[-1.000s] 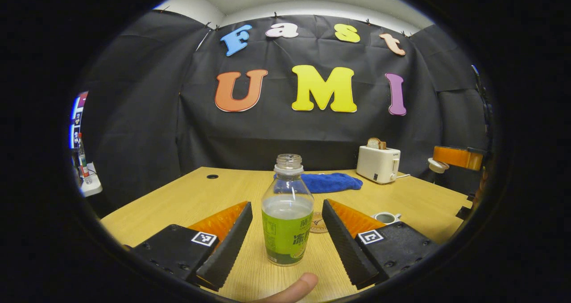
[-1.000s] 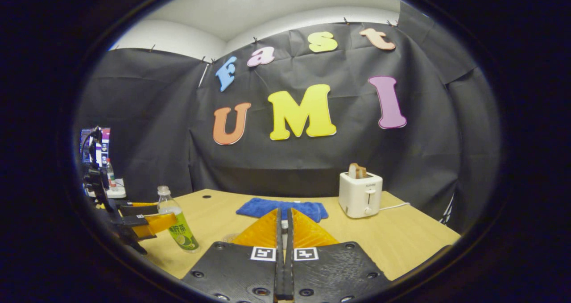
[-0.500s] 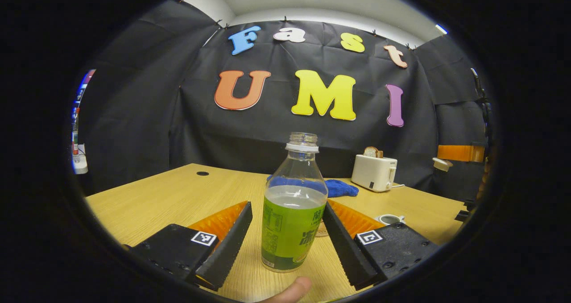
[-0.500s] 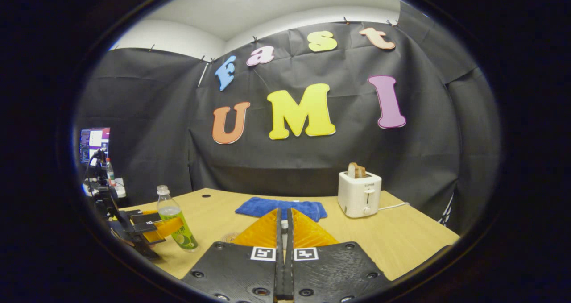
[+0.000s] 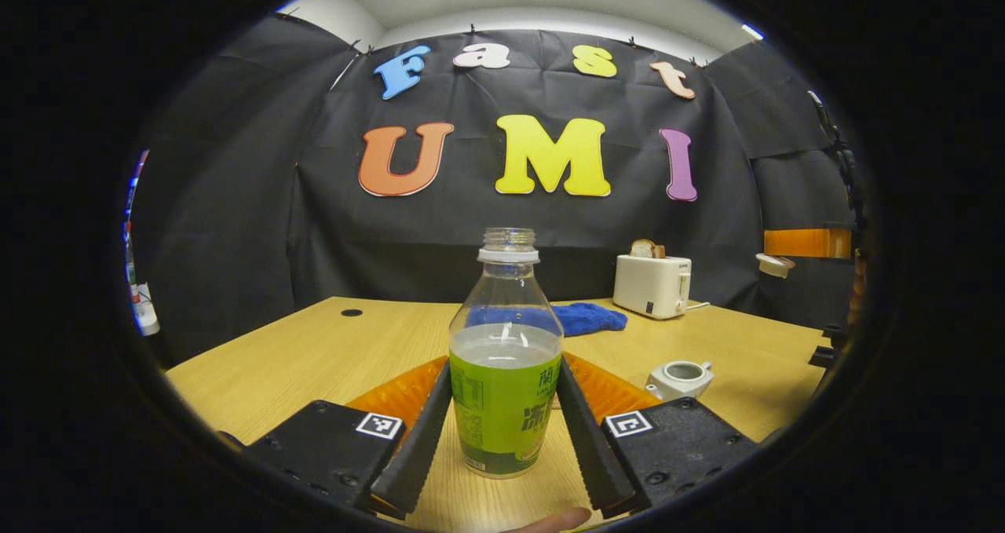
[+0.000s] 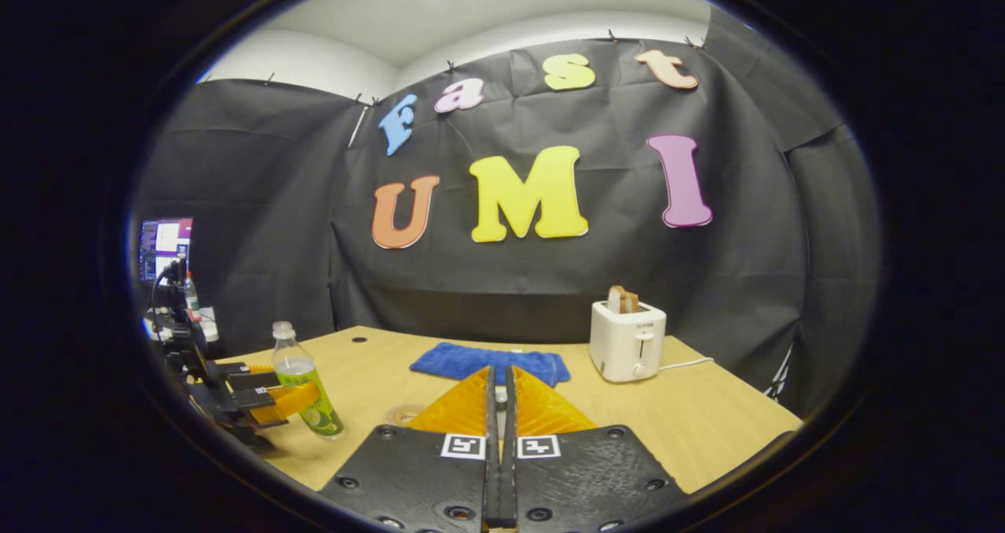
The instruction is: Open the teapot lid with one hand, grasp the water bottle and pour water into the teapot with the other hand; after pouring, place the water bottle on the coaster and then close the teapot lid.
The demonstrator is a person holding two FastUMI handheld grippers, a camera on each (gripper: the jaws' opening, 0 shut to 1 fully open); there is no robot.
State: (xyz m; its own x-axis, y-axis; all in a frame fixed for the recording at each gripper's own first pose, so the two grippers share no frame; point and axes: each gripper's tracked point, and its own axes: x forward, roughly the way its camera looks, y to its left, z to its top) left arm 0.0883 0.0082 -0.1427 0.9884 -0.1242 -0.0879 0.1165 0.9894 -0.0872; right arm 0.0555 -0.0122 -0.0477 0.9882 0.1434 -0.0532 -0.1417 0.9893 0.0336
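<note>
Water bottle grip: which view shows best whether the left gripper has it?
The left gripper view: the water bottle stands upright, close up, with both fingers against its label. The right gripper view shows the same bottle small and far off, in the left gripper.

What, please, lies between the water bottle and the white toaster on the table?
In the left gripper view, a blue cloth lies on the table between the water bottle and the toaster, partly hidden behind the bottle.
</note>
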